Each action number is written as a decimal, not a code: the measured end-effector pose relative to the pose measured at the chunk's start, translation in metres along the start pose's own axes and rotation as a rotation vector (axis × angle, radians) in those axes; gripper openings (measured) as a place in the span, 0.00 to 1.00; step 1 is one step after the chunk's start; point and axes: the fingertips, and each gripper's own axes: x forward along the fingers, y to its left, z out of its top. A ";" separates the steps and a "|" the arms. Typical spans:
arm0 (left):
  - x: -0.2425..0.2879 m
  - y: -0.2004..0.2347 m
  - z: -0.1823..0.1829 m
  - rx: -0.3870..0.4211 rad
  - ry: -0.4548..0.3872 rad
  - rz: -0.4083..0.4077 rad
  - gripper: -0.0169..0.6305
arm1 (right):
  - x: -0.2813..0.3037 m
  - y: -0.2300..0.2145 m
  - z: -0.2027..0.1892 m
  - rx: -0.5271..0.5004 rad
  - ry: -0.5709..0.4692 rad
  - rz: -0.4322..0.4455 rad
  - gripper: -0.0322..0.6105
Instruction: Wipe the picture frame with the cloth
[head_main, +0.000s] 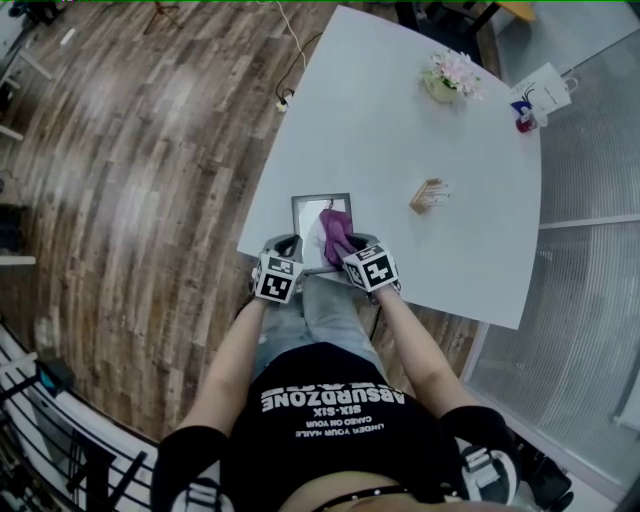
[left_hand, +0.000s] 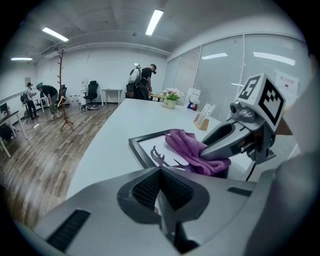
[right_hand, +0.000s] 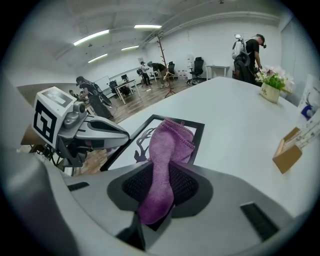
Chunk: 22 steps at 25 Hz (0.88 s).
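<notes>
A black picture frame (head_main: 308, 203) with a deer print lies flat at the near edge of the white table (head_main: 400, 130). A purple cloth (head_main: 335, 232) is draped over the frame's right half, and my right gripper (head_main: 350, 250) is shut on its near end. In the right gripper view the cloth (right_hand: 165, 150) runs from between the jaws out onto the frame (right_hand: 197, 127). My left gripper (head_main: 288, 248) sits at the frame's near left edge with its jaws together. Its own view shows the frame (left_hand: 142, 145) just beyond the jaws; any hold on the edge is hidden.
A flower pot (head_main: 452, 75) and a white bag (head_main: 540, 95) stand at the table's far end, with a small wooden card holder (head_main: 428, 195) to the right of the frame. A cable (head_main: 290, 60) crosses the wooden floor. Several people stand far off in the room.
</notes>
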 end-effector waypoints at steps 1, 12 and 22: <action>0.000 0.000 0.000 -0.004 0.001 -0.006 0.05 | 0.001 0.001 0.000 -0.008 0.003 0.006 0.22; 0.000 0.002 -0.001 0.009 -0.012 -0.001 0.05 | 0.024 0.045 0.021 -0.060 0.012 0.105 0.22; 0.001 0.000 -0.001 -0.021 -0.012 0.006 0.05 | 0.032 0.065 0.026 -0.086 -0.020 0.145 0.22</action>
